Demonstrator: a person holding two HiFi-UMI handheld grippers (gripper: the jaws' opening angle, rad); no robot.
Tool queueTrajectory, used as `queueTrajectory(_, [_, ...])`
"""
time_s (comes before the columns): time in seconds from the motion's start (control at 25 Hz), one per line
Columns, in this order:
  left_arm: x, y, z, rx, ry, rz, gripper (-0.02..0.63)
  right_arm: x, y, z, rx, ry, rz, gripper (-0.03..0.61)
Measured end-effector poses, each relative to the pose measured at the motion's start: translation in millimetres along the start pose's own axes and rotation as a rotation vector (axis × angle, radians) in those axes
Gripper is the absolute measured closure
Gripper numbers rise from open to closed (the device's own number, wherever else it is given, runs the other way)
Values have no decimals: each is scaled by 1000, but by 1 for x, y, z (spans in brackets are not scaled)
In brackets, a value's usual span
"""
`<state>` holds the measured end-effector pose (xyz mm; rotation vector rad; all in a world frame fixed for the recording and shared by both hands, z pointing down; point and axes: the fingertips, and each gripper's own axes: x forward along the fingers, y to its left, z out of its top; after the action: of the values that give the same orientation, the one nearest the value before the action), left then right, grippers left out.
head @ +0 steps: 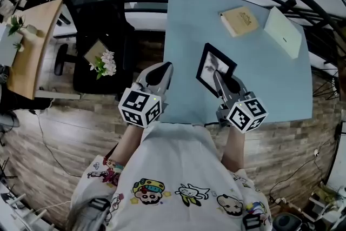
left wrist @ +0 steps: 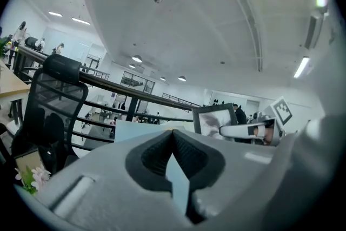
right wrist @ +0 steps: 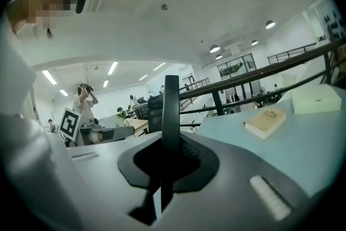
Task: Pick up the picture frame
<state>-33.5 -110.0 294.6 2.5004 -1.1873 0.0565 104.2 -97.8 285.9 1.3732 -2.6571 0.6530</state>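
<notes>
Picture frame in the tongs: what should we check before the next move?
1. Right tongs shut on the picture frame, gripping one edge: ok.
2. Left tongs shut with nothing in them: ok.
3. Frame standing upright, as the left gripper view shows it: ok.
4. Frame's bottom edge clear of the table: cannot tell.
5. Book and white box lying well away from the frame: ok.
6. One-edge grip firm enough to carry the frame: cannot tell.
</notes>
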Motion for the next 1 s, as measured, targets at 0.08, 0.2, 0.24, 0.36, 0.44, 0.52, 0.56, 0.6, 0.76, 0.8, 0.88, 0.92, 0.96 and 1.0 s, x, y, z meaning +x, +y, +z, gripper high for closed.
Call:
queueTrajectory(0.08, [-4, 3, 1, 10, -5, 13, 614, -2, 1, 4, -55, -19, -32, 554])
queueTrajectory(0.2, [-10, 7, 2, 47, -14, 46, 615, -4, 4, 6, -128, -41, -72, 554])
queueTrajectory(0.24, [-12, 7, 1, 60, -15, 55, 615, -4, 5, 5, -151, -46, -86, 555])
queueTrajectory(0.36, [-17, 8, -3, 73, -13, 66, 615, -7, 7, -1, -220, -58, -126, 554])
queueTrajectory(0.44, [-20, 10, -5, 74, -12, 75, 615, -7, 8, -5, -260, -58, -150, 554])
queueTrajectory(0.52, [-22, 12, -6, 84, -14, 91, 615, -6, 8, -10, -283, -50, -170, 554])
queueTrajectory(0.56, [-23, 13, -6, 93, -14, 99, 615, -6, 8, -11, -288, -48, -178, 555])
queueTrajectory(0.6, [-24, 15, -6, 102, -13, 106, 615, -6, 8, -12, -288, -49, -184, 555])
queueTrajectory(0.76, [-29, 18, -12, 120, 1, 124, 615, -8, 6, -16, -270, -61, -202, 555])
queueTrajectory(0.8, [-31, 19, -13, 121, 4, 126, 615, -8, 6, -17, -265, -60, -204, 555])
queueTrajectory(0.88, [-32, 20, -15, 121, 8, 131, 615, -8, 6, -20, -259, -58, -204, 555])
queueTrajectory(0.92, [-33, 21, -16, 121, 11, 134, 615, -8, 6, -21, -256, -57, -203, 555])
queueTrajectory(0.96, [-33, 22, -17, 120, 14, 135, 615, -7, 7, -22, -253, -55, -199, 555])
queueTrajectory(1.0, [-34, 24, -18, 119, 16, 137, 615, -6, 7, -23, -250, -53, -195, 555])
